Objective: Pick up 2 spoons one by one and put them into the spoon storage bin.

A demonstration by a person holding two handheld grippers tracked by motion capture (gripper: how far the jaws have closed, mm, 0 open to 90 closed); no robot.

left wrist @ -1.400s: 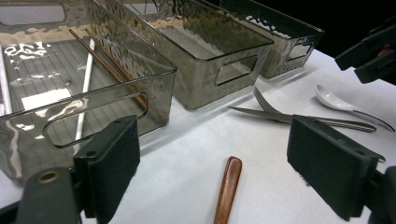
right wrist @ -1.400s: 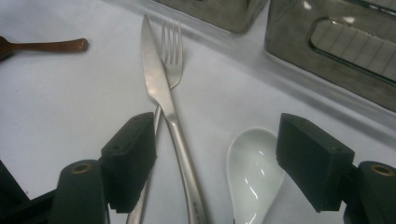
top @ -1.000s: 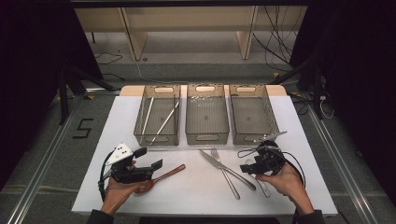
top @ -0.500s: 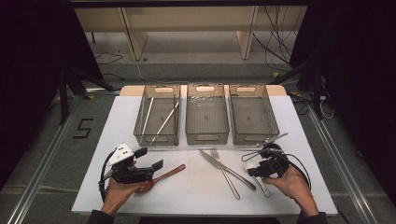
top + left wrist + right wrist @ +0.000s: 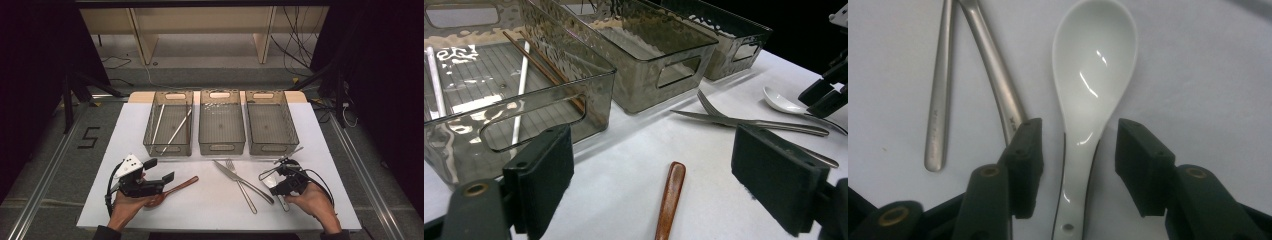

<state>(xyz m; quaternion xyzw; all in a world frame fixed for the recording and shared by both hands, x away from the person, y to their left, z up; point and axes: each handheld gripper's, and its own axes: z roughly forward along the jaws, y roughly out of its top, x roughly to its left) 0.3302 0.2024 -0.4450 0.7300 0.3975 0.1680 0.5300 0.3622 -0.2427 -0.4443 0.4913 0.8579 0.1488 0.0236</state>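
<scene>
Right gripper (image 5: 1078,145) has dropped onto the white spoon (image 5: 1093,85) beside the fork (image 5: 245,182) and knife (image 5: 235,175), its jaws just closing, half open astride the handle but not pinching, pickup seems imminent; left gripper (image 5: 651,190) gapes wide, empty, above the wooden spoon (image 5: 670,200).

Left gripper (image 5: 659,185) jaws held wide; wooden spoon handle (image 5: 670,200) seen between; bins (image 5: 574,75), fork (image 5: 719,107), knife (image 5: 749,123), white spoon (image 5: 781,102) ranged beyond.
</scene>
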